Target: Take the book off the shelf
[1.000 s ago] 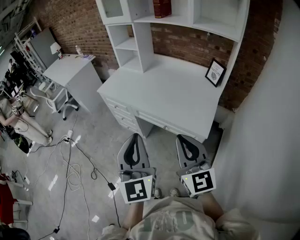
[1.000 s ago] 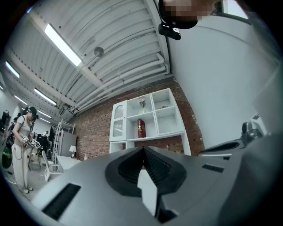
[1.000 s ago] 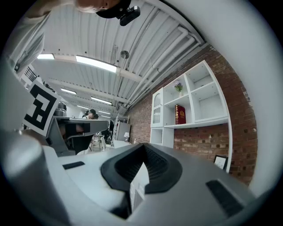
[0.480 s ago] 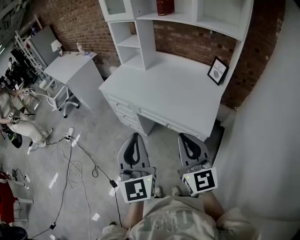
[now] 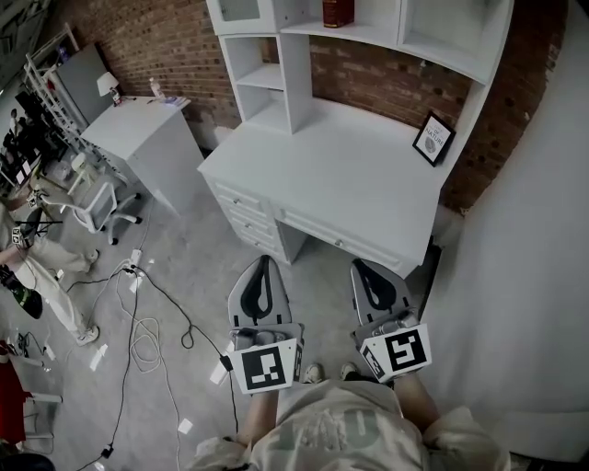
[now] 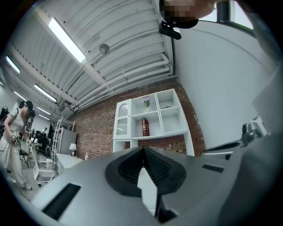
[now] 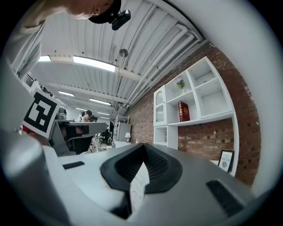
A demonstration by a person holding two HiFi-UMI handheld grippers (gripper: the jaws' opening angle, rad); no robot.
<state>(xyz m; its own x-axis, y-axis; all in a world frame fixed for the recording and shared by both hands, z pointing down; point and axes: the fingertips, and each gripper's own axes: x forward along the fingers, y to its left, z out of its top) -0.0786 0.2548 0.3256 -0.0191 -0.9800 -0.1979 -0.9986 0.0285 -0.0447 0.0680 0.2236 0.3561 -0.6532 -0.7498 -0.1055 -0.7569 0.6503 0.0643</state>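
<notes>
The book (image 5: 338,11) is dark red and stands upright on the shelf (image 5: 368,37) of the white shelf unit at the far side of the scene, against a brick wall (image 5: 386,83). In the left gripper view it is in the middle compartment of the lower row. The compartment to its left has a glass door (image 6: 122,121), and in the compartment above it stands a small plant (image 6: 146,102). Nothing touches the book.

The left gripper (image 5: 264,260) and the right gripper (image 5: 358,265) are held side by side at the near edge of the head view, over the grey floor (image 5: 184,276) in front of the white tabletop (image 5: 340,175), and well apart from the book. Both point toward the shelf unit. The jaws of the left gripper are pressed together with nothing between them. The jaws of the right gripper also meet at their tips and hold nothing.

On the tabletop, at its far right, a small framed picture (image 5: 433,139) stands leaning. At the far left there is a second white table (image 5: 138,129) with a small lamp (image 5: 109,87) on it. Black and white cables (image 5: 138,322) lie on the floor at the left, and a person (image 5: 41,267) stands at the left edge.
</notes>
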